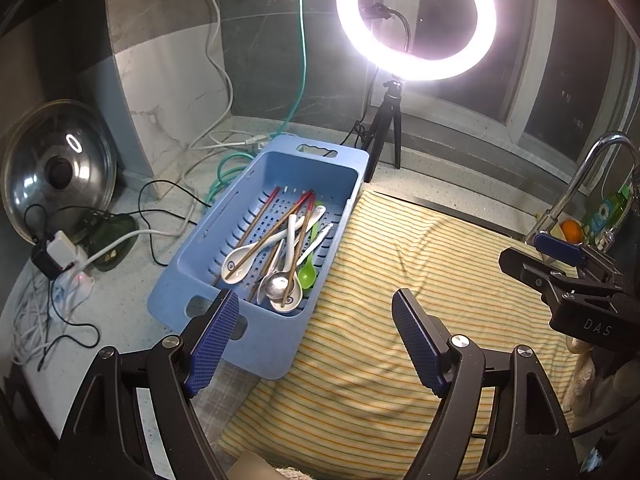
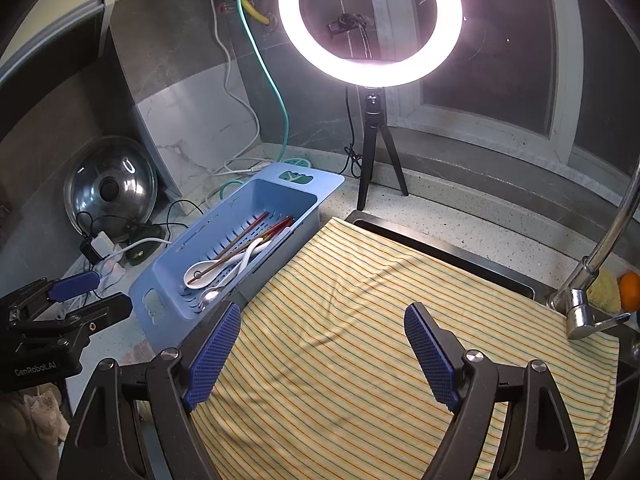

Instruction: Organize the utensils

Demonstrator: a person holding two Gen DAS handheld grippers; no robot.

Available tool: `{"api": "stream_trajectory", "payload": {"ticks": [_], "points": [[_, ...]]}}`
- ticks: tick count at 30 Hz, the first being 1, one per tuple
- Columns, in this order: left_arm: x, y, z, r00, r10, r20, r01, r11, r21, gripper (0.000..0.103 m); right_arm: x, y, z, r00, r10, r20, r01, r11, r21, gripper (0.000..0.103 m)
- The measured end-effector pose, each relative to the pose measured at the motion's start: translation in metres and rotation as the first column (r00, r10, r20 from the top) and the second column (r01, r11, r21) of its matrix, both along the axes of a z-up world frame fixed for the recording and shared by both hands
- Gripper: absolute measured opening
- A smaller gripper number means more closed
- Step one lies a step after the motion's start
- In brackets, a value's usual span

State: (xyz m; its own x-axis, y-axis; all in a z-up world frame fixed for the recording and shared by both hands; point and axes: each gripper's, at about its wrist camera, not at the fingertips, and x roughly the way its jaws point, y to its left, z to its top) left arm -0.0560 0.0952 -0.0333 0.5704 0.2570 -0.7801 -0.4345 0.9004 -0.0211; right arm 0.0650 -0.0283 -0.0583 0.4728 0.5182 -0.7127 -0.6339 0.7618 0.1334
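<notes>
Speckled kitchen counter (image 1: pixel 120 320) is carrying a blue slotted plastic basket (image 1: pixel 276 344), sitting just ahead-left of the left gripper (image 1: pixel 316 340). Utensils are lying jumbled in it: red-tipped wooden chopsticks (image 1: pixel 264 236), white ceramic soup spoons (image 1: pixel 240 266), a steel spoon (image 1: pixel 278 284), a lime-green plastic spoon (image 1: pixel 307 274). Yellow striped towel (image 2: pixel 360 340) is spreading ahead of the right gripper (image 2: pixel 326 352), wrinkled, covering the sink. Both grippers are hovering with jaws wide apart, blue knurled pads gripping nothing. "DAS" is showing on the right gripper body in the left view; "GenRobot.AI" on the left one in the right view. Lit ring light (image 2: pixel 370 20) on a black tripod is glaring behind; steel pot lid (image 1: pixel 56 168) is leaning far left; chrome faucet (image 2: pixel 592 280) is standing right.
</notes>
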Motion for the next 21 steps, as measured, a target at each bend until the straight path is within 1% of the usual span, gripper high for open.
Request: {"api": "stream_trajectory", "payload": {"ticks": [21], "points": [[-0.0014,-0.0019,-0.0001,1.000,0.005,0.000,-0.005,1.000,0.022,0.079,0.0005,-0.0029,-0.0034,1.000,-0.012,-0.013,0.012,1.000,0.001,0.081]]}}
